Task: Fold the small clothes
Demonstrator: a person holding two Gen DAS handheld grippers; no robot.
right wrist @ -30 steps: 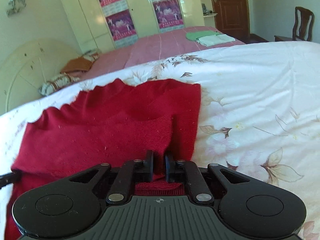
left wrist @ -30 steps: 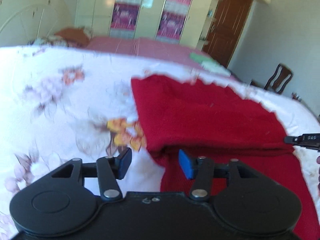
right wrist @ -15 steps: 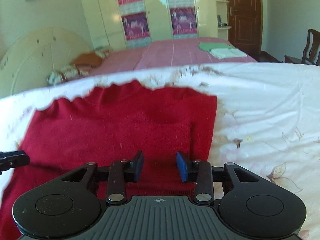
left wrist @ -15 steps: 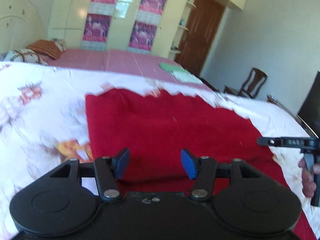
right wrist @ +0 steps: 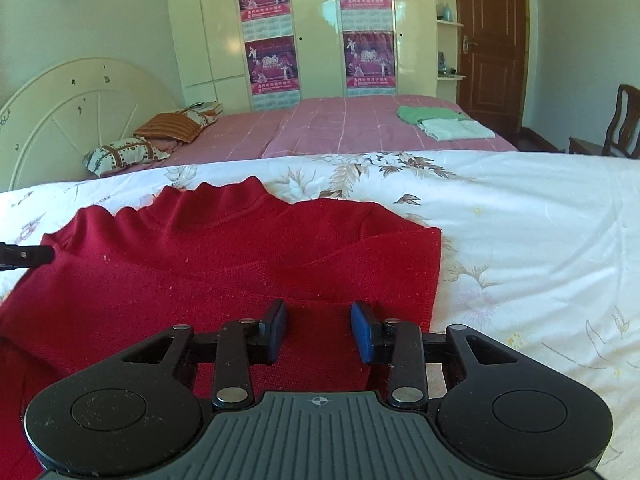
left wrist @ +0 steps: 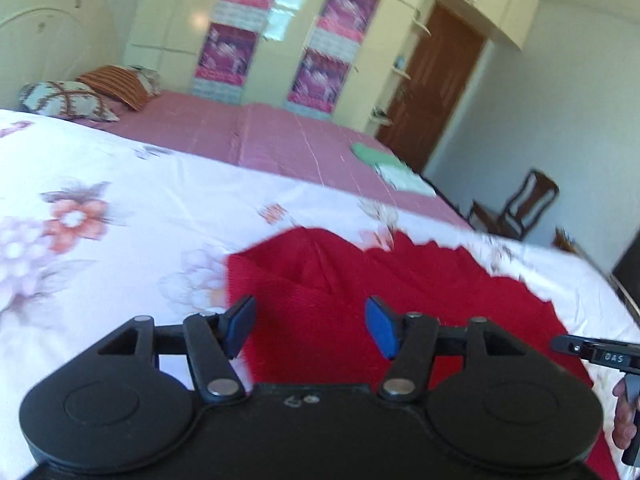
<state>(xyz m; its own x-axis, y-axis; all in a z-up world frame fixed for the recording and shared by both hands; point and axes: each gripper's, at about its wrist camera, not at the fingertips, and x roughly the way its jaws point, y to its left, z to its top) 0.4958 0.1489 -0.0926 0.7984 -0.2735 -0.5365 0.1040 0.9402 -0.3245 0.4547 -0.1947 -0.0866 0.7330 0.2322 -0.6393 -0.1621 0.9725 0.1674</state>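
A red knitted sweater [right wrist: 224, 264] lies flat on a white floral bedspread [right wrist: 520, 232], with a folded layer across it. My right gripper [right wrist: 318, 332] is open and empty, just above the sweater's near right part. My left gripper [left wrist: 310, 326] is open and empty over the sweater [left wrist: 352, 276] near its left edge. The right gripper's tip [left wrist: 592, 354] shows at the right edge of the left wrist view, and the left gripper's tip [right wrist: 26, 256] at the left edge of the right wrist view.
Behind lies a pink bed [right wrist: 352, 124] with folded green and white clothes [right wrist: 444, 122] and pillows [right wrist: 148, 144] by a cream headboard. A wardrobe, a brown door [right wrist: 492, 36] and a wooden chair [right wrist: 620, 124] stand at the back.
My right gripper has opened and let go of the sweater's fold. My left gripper stayed open and swung right over the sweater's left part.
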